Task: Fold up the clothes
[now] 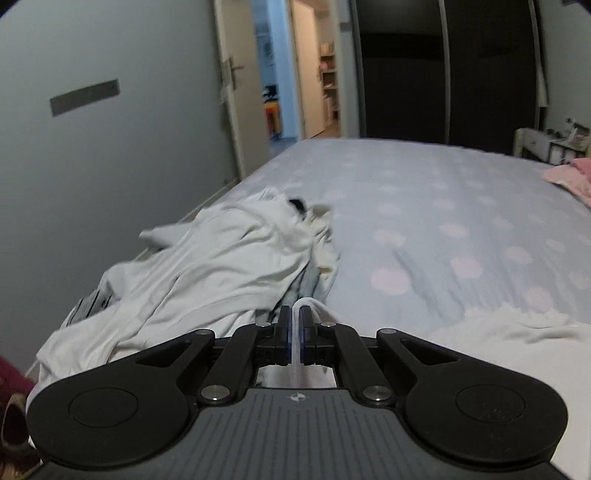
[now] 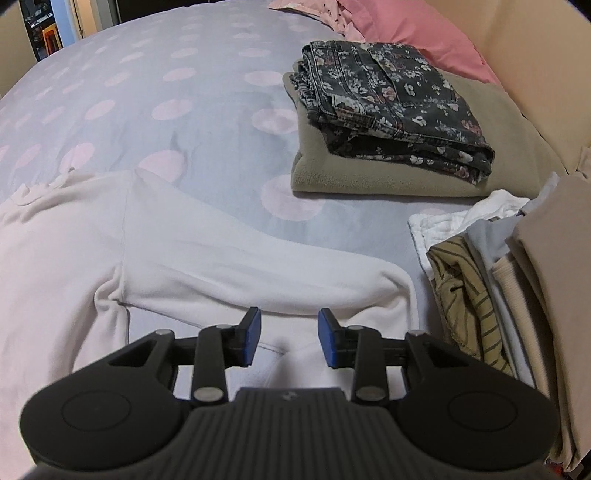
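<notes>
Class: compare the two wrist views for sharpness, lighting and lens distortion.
Left wrist view: dim, bluish, motion-blurred across the white clothes pile, though the left gripper stays crisp; bright doorway. Right wrist view: sharper, warmer; the floral jeans read clearly; the fisheye bows the bed.

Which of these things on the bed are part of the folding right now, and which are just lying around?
In the job:
left gripper, shut on white fabric
right gripper, open over the white top's sleeve
heap of unfolded clothes

Lying about:
folded floral jeans on olive fleece
pink pillow
</notes>
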A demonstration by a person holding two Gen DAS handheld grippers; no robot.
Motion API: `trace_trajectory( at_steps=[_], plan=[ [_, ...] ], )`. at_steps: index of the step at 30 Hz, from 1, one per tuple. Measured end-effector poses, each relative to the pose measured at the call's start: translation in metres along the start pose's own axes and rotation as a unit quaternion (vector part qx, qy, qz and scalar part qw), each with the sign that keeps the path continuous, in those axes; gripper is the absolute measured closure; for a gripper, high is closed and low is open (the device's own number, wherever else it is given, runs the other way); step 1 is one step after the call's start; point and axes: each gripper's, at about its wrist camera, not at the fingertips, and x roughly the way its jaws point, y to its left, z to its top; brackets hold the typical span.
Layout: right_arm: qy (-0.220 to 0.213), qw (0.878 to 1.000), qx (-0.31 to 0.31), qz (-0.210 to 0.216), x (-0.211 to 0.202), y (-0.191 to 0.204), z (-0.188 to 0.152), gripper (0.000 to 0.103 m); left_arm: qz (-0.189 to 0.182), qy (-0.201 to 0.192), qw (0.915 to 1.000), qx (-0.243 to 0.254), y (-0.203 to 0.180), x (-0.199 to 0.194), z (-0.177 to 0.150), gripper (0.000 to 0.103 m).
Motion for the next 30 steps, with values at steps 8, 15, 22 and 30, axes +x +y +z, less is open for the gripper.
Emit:
trace_trajectory(
  at_steps=[8, 15, 22, 30],
  plan=[
    [0.003, 1.000, -0.007, 0.001, 0.003, 0.008, 0.003, 0.065, -0.178, 0.044, 0.9785, 0.095, -0.056, -0.028, -0.052, 0.101],
    [0.008, 1.000, -0.014, 0.005, 0.007, 0.015, 0.001, 0.065, -0.248, 0.144, 0.9402, 0.184, -0.101, -0.024, -0.128, 0.101],
    [0.013, 1.000, -0.018, 0.011, 0.011, 0.025, 0.001, 0.060, -0.269, 0.171, 0.9315, 0.175, -0.080, -0.037, -0.153, 0.075],
    [0.016, 0.999, -0.026, 0.018, 0.015, 0.036, 0.000, 0.060, -0.172, 0.160, 0.9712, 0.039, -0.005, -0.010, -0.130, 0.060]
  ],
)
